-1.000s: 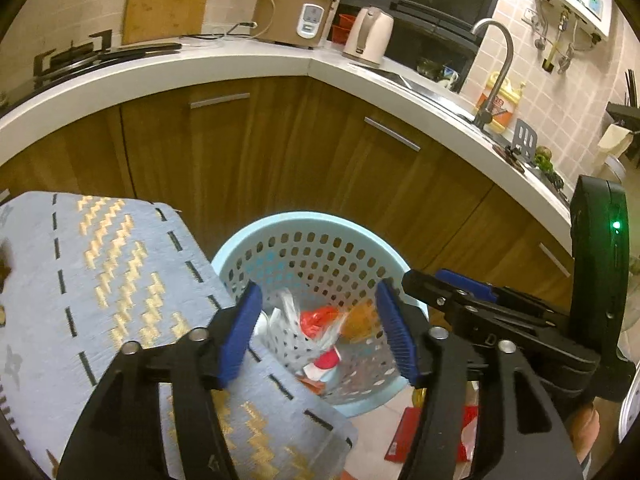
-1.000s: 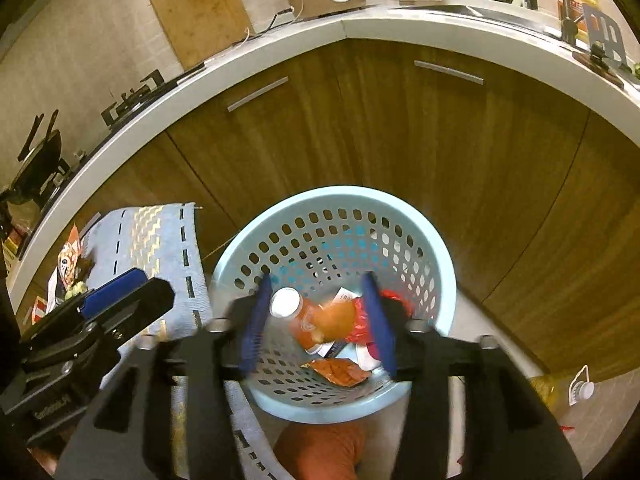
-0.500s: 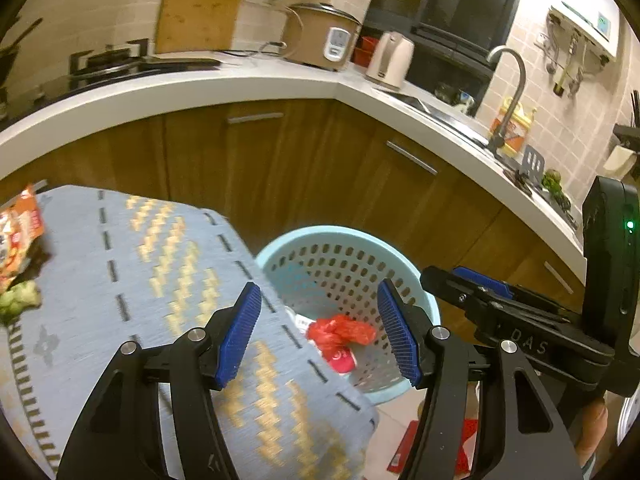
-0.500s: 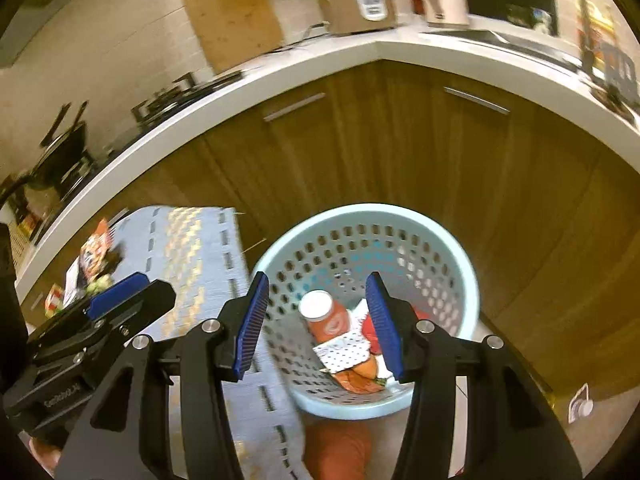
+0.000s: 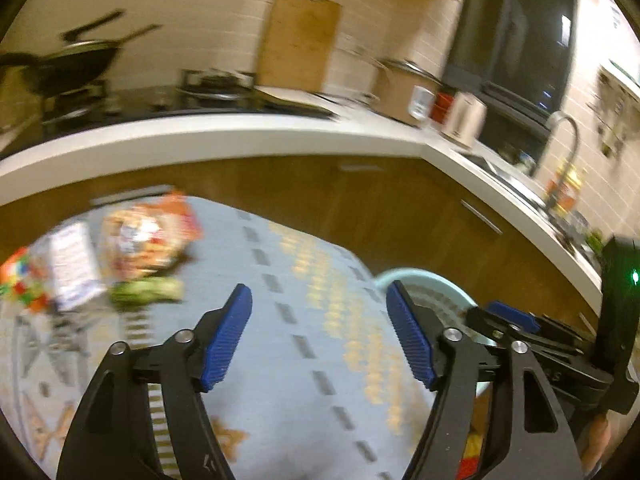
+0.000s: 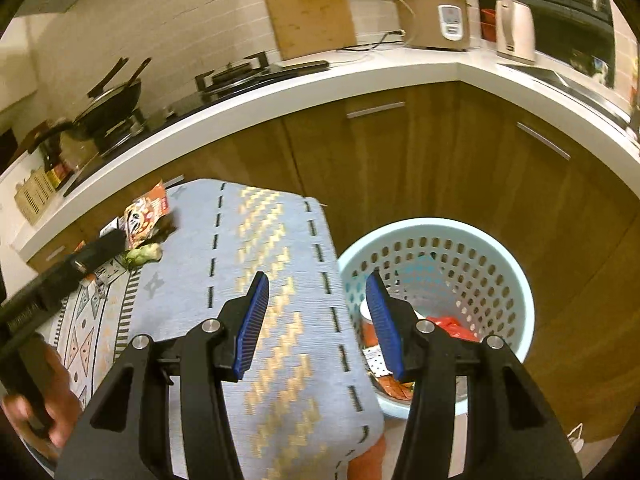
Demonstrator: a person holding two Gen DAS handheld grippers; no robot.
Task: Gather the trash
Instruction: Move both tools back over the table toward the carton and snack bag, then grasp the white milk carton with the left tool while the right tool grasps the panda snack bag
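My left gripper (image 5: 318, 336) is open and empty above the grey patterned cloth (image 5: 312, 360) on the table. Ahead to its left lie an orange snack bag (image 5: 148, 236), a green scrap (image 5: 144, 294) and a white paper (image 5: 74, 266). My right gripper (image 6: 316, 320) is open and empty over the cloth's right edge (image 6: 280, 280), beside the light blue basket (image 6: 500, 256). The basket holds a bottle and red wrappers (image 6: 452, 326). The snack bag (image 6: 144, 216) and the green scrap (image 6: 142, 254) lie far left. The basket's rim (image 5: 424, 276) shows in the left wrist view.
A curved white counter (image 6: 360, 76) over wooden cabinets (image 6: 400, 148) runs behind the table and basket. A wok (image 6: 112, 100), cutting board (image 6: 308, 4), rice cooker (image 6: 434, 16) and kettle (image 6: 516, 28) stand on it. A colourful pack (image 5: 20, 280) lies at the table's far left.
Both grippers have swung left, away from the basket and over the cloth. The trash at the table's left has come into view. The left view is blurred by motion.
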